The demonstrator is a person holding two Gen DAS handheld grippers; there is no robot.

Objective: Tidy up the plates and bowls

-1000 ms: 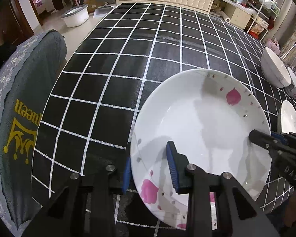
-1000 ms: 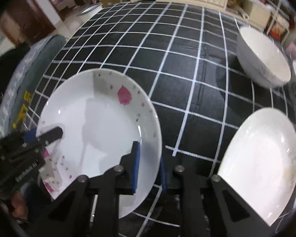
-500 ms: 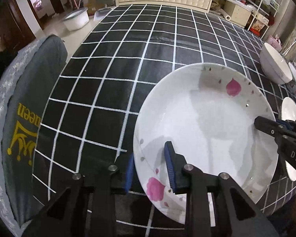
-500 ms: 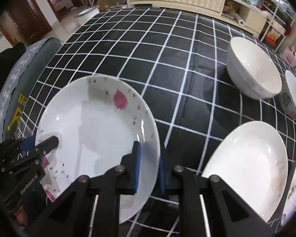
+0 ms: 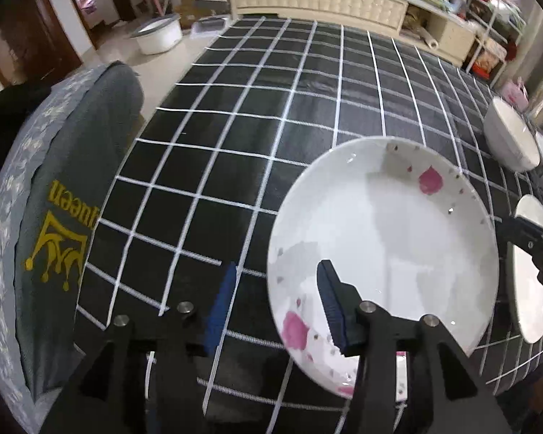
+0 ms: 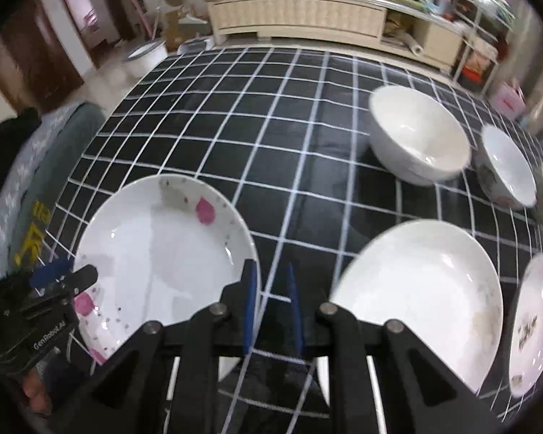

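Two tools flank the pink-flowered plate point(image 5: 383, 238), which lies flat on the near left part of the checked desk point(image 5: 271, 83); being round, it has no long axis, and its big rose sits at the near rim, a smaller petal at the far rim. The left tool point(image 5: 275, 303) has just been opening: its pads straddle the plate's near-left rim with clear gaps, released. The right tool point(image 6: 269, 302) stands narrowly parted at the plate's right edge, gripping nothing. A plain plate point(image 6: 420, 289) lies to the right, two bowls point(image 6: 420, 137) beyond it.
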